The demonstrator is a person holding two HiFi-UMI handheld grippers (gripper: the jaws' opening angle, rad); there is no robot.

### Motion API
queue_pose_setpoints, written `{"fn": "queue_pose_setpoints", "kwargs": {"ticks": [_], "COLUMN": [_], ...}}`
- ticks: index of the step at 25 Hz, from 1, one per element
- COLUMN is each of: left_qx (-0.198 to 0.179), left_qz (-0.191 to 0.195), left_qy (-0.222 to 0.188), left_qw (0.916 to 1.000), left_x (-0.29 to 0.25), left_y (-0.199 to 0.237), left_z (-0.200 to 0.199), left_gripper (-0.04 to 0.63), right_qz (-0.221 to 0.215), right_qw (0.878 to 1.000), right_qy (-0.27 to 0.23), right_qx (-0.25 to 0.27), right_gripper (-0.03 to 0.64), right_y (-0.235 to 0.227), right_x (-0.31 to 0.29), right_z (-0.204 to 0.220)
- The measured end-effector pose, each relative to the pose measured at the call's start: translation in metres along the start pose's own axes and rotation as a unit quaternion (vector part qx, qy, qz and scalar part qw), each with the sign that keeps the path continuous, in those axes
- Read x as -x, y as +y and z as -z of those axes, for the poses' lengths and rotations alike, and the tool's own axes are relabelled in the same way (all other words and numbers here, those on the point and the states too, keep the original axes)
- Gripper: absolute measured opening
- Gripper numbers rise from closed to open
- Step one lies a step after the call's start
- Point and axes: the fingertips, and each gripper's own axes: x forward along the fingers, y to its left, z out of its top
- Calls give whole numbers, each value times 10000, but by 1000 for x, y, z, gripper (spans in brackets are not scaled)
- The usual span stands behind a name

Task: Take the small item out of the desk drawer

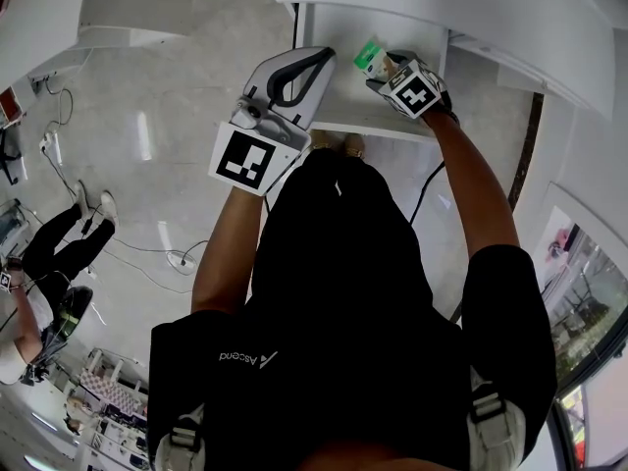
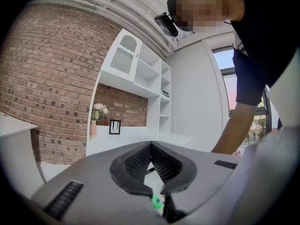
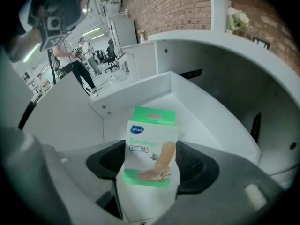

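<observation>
Fingers [image 3: 198,165] around upright white-and-green bandage box [image 3: 150,146]

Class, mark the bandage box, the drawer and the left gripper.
bandage box [image 3: 149,161], right gripper view, printed front.
drawer [image 3: 136,95], right gripper view, inner wall.
left gripper [image 2: 151,146], left gripper view, between its fingertips.

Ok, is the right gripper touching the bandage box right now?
Touching. The right gripper view shows the bandage box upright between the right gripper's jaws, with both dark pads pressed against its sides.
</observation>
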Motion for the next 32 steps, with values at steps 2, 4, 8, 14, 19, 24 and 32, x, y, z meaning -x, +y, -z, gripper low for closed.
{"fn": "queue_pose_setpoints", "kwargs": {"ticks": [2, 4, 8, 14, 19, 24, 32], "left_qx": [-16, -37, -66, -116, -180, -254, -350], "left_qz": [12, 28, 43, 49, 52, 66, 61], "left_qy": [4, -4, -10, -31, -57, -84, -71], "left_qw": [10000, 10000, 10000, 9999, 9998, 9996, 9993], "left_x": [0, -1, -2, -4, -3, -9, -16], "left_y": [0, -2, -7, -7, -5, -31, -57], "left_z": [0, -2, -6, -9, -14, -25, -37], "left_gripper": [-2, -2, -2, -2, -2, -2, -2], "right_qz": [-2, 39, 101, 187, 259, 291, 320], "right_qw": [9998, 9994, 9972, 9908, 9810, 9687, 9410], "right_qy": [-191, -355, -730, -1328, -1906, -2447, -3329], "right_qx": [-28, -38, -118, -167, -267, -314, -517], "right_gripper": [334, 333, 333, 333, 333, 333, 333], "right_y": [0, -2, -3, -7, -8, -3, 0], "right_x": [6, 13, 32, 59, 89, 136, 205], "right_z": [-7, -13, -25, -54, -85, -93, -108]}}
